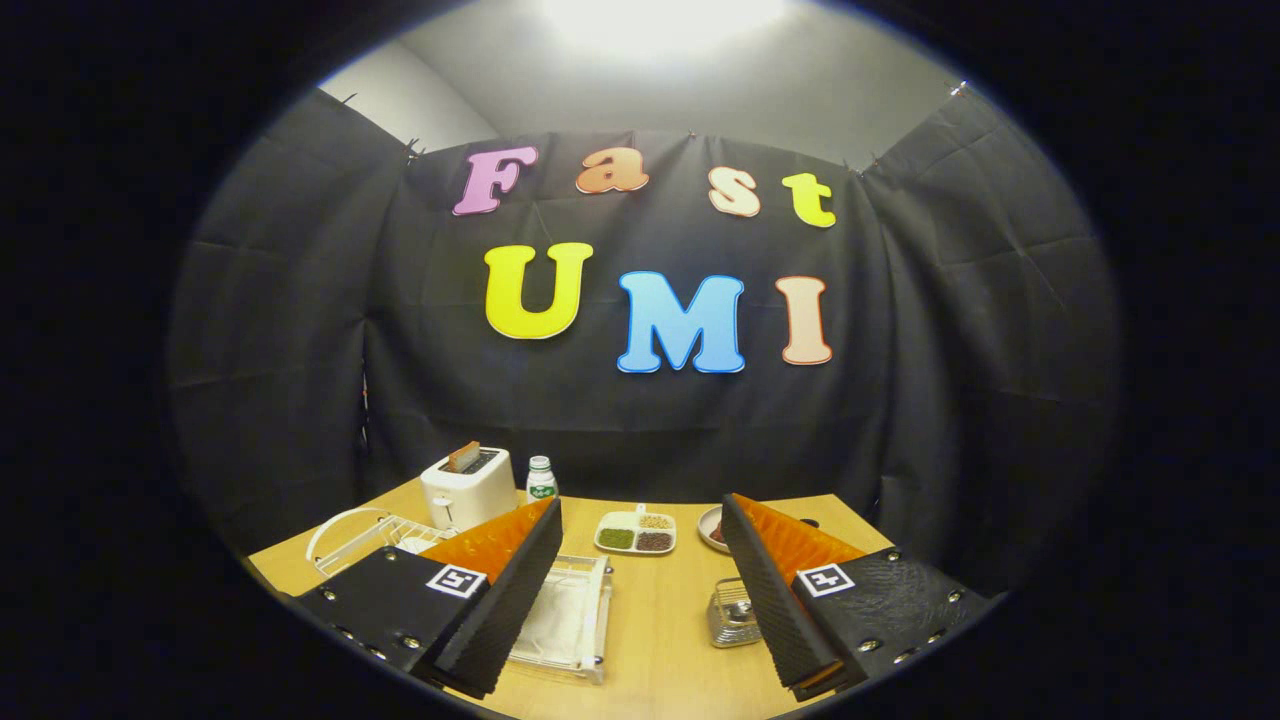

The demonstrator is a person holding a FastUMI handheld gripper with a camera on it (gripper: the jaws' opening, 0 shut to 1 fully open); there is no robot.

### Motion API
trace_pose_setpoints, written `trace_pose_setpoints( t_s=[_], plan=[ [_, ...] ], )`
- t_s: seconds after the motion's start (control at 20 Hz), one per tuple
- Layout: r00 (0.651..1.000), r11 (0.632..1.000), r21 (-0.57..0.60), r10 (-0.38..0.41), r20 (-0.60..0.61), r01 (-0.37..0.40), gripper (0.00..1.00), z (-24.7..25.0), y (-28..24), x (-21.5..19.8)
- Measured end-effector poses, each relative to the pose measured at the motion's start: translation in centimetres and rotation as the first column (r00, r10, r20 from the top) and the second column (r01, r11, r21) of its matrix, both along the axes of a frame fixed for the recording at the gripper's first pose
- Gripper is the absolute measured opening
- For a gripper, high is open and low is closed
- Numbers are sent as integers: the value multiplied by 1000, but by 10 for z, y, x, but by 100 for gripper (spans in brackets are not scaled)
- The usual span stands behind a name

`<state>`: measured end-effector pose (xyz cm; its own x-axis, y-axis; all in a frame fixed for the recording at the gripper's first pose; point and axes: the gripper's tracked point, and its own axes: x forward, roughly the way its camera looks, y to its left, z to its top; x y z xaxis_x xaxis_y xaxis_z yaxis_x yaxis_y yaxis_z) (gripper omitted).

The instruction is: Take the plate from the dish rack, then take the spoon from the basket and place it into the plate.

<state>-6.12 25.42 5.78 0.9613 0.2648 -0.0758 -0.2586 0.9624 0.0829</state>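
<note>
Gripper view: the tongs point(640, 590) hang high over the table point(660, 640), spread wide and holding nothing. The rack point(570, 620) sits at lower left, partly behind the left finger, with a white curved rim, probably the plate point(345, 528), at its far end. The small wire basket point(730, 612) sits beside the right finger; I can't make out the spoon. Step one looks unstarted; next, drop left toward that rim.

Staged kitchen booth, black cloth walls point(640, 420), wooden worktop point(660, 620), white toaster point(467, 488) at its far left corner, white wire dish rack point(570, 620)
</note>
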Motion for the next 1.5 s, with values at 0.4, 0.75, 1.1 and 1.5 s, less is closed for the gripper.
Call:
trace_pose_setpoints(
  t_s=[0.4,0.75,1.1,1.5],
  plan=[
    [984,999,-8,-38,-175,38,96,-39,69,26],
    [934,994,-97,-88,-346,57,62,-95,110,53],
    [877,974,-209,-170,-448,82,28,-134,116,67],
    [840,942,-297,-286,-462,157,11,-118,114,62]
  ],
)
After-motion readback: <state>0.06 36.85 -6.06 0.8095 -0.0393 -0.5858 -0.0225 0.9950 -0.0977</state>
